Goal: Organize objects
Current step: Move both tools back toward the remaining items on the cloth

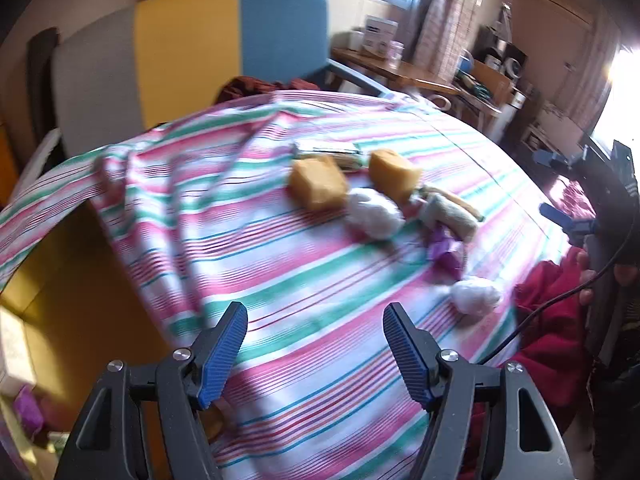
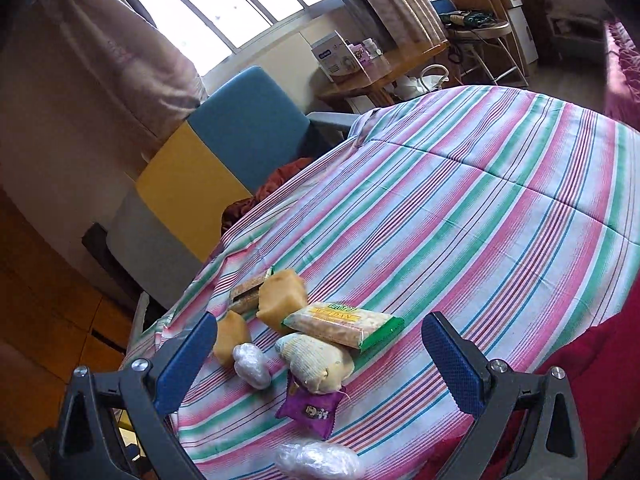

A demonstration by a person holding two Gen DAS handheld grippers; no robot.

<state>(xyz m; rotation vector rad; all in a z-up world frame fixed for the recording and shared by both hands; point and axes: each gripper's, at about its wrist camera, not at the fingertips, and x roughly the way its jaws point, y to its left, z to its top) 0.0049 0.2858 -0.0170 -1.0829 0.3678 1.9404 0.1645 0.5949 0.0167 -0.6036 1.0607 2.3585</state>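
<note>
A cluster of small items lies on the striped sheet. It holds two yellow sponge-like blocks, a green-edged snack pack, a cream knitted piece, a purple packet, two clear-wrapped balls and a brown bar pack. My right gripper hovers open just before the cluster, holding nothing. My left gripper is open and empty over bare sheet. From there the blocks, the balls and the purple packet lie farther ahead.
A blue, yellow and grey panelled chair stands behind the bed. A wooden desk with a box is by the window. A red blanket borders the sheet. A yellow bin sits below the sheet's left edge. The right gripper shows at the far right.
</note>
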